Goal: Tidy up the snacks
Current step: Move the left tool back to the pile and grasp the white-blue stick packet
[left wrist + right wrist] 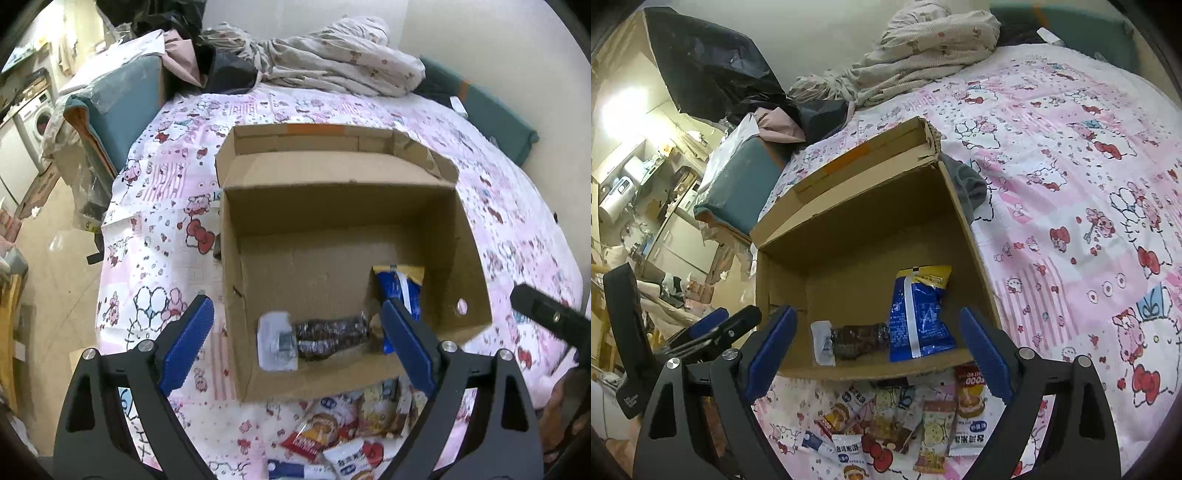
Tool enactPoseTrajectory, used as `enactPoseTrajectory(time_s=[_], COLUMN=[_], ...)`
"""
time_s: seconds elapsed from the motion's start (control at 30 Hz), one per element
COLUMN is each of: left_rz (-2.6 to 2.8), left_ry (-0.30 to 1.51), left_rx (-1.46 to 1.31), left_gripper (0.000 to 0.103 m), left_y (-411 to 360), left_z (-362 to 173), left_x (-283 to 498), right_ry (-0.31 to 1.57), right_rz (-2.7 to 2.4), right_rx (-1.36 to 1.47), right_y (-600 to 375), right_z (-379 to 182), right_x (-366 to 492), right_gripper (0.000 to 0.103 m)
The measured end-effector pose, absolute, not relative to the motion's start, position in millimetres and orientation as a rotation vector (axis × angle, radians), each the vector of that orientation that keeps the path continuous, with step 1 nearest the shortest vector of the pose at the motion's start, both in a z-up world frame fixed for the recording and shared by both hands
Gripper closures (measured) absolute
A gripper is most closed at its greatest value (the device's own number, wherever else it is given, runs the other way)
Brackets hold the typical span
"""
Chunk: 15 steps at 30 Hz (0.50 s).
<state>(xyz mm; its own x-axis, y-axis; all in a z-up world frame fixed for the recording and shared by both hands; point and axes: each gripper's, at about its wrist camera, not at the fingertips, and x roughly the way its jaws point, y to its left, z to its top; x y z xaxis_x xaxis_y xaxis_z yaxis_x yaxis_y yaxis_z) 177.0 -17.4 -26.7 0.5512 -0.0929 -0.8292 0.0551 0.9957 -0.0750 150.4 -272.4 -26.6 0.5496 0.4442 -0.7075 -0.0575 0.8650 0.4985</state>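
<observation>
A: Looking at the left hand-held gripper (297,339) first: how do its jaws stand?

B: Spread wide, with nothing between the blue pads. It hangs over the near wall of the cardboard box (472,243), tilted down into it, and touches nothing that I can see.

A: And the right hand-held gripper (877,345)?

B: The same: jaws wide apart, empty, above the box's near edge. From the left camera only its black body shows at the right margin.

A: Where are the snacks?

B: Two are inside the box, by the near wall. A blue bag (918,317) with a yellow top leans upright, and just beside it lies a dark snack in a clear wrapper (849,341), on its side, with a white end pointing left. The rest form a pile of small packets (901,424) on the bed, right in front of the box and below both grippers.

A: What else is around?

B: The box sits on a pink cartoon-print bedsheet (1089,184), its lid flap (325,166) folded back. Behind it lies a bundled quilt (340,55). A grey cloth (967,184) pokes out beside the box's far right corner.

A: Anything in the way?

B: The box's near wall stands between the pile and the box floor.
</observation>
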Motion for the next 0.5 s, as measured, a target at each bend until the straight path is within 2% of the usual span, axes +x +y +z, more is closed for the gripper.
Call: enactPoseTrajectory(time_s=[0.5], left_rz=[-0.042], left_ry=[1.010], left_rx=[-0.113], left_gripper=[0.013], left_y=[22], left_z=[-28], left_x=[128], right_ry=[0.938], right_rz=[0.161], right_rx=[0.421], right_y=[-285], right_z=[-24], right_x=[98], right_gripper=[0.011])
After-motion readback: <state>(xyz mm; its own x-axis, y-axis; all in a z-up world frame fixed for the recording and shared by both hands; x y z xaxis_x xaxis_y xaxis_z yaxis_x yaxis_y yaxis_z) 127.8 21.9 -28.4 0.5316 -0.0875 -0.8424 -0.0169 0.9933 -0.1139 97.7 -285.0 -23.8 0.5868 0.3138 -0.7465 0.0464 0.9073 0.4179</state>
